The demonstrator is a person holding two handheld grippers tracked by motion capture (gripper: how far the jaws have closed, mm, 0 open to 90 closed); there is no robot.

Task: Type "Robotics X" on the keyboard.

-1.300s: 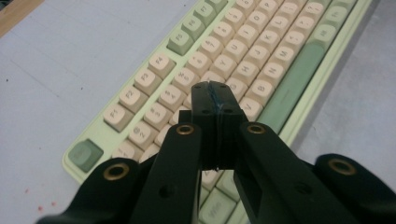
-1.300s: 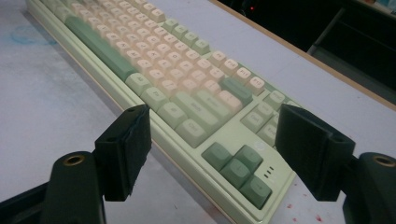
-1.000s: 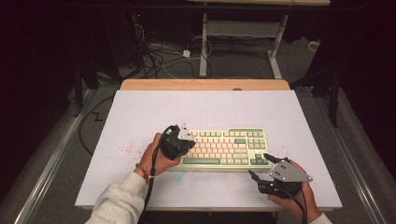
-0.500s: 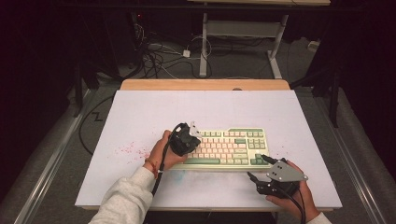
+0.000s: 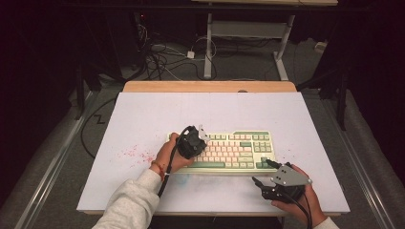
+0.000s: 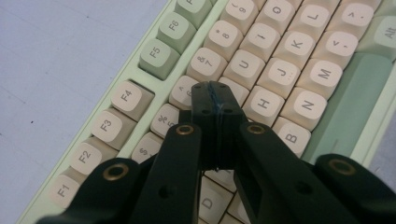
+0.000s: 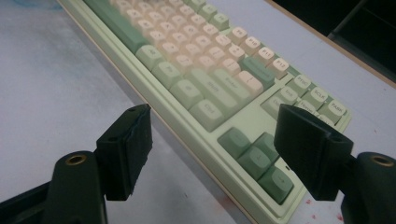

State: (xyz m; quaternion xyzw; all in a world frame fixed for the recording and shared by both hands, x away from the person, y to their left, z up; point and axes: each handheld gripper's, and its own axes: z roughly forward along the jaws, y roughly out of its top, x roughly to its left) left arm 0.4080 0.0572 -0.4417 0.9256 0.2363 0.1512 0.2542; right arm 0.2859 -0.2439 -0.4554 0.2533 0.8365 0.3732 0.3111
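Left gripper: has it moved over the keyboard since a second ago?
Yes. The left gripper, jaws shut, has shifted rightward from the left end of the keyboard to over its keys.

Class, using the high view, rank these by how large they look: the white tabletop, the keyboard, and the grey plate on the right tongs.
1. White tabletop, by far the largest.
2. Keyboard.
3. Grey plate on the right tongs, smallest, though it sits nearer the camera.
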